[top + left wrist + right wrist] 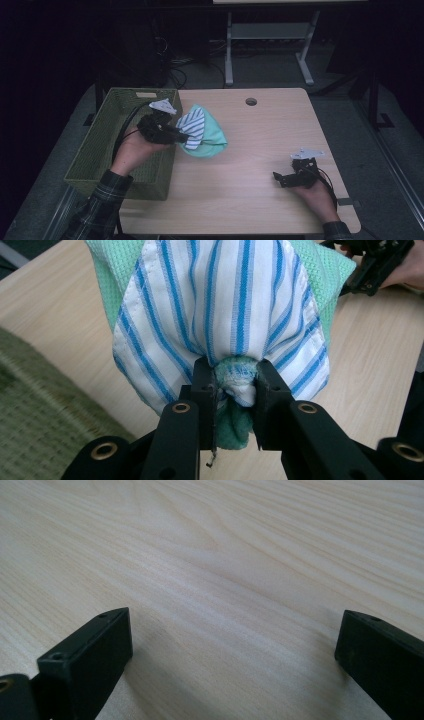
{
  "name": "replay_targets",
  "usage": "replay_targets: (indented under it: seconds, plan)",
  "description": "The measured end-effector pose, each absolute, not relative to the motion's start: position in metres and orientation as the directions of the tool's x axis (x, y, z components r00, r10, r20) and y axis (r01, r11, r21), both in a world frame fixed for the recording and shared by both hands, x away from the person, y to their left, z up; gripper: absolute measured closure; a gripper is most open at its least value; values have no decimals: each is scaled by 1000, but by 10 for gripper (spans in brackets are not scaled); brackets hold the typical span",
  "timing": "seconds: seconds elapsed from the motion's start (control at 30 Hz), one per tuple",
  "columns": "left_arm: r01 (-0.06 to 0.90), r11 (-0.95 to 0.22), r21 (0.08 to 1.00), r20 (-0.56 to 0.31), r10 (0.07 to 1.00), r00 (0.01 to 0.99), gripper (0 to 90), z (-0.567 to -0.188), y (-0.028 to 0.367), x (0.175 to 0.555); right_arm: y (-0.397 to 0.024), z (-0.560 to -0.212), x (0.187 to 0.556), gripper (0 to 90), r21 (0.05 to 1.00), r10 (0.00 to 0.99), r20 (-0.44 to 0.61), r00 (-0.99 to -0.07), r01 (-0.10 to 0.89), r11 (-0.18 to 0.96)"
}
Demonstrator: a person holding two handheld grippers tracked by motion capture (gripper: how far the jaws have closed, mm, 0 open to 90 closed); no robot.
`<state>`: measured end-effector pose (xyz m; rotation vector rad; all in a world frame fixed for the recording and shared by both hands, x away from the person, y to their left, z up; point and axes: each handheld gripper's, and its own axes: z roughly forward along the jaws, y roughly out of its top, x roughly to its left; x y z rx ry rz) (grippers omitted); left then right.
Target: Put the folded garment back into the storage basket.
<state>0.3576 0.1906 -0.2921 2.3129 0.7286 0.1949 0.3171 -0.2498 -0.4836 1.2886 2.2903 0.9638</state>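
Clamping two bunched cloths just beside the basket.

Left gripper (pixel 235 385) pinching striped cloth (pixel 220 305) and green cloth (pixel 320 270) together above table (pixel 260 140), by green basket (pixel 100 145); right gripper (pixel 230 645) resting, jaws wide apart.

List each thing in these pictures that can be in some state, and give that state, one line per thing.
Left gripper: jaws shut on both cloths.
Striped cloth: bunched, pinched at its gathered end.
Green cloth: bunched with the striped one, pinched.
Right gripper: jaws open, nothing between them.
Basket: upright beside the table.
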Motion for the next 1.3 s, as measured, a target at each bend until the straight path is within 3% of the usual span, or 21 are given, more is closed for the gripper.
replay_targets:
  seconds: [1.3]
  plan:
    - [592, -420, 688, -78, 769, 635, 744, -282, 306, 356, -250, -484, 317, 14, 703, 847, 33, -530, 615, 358]
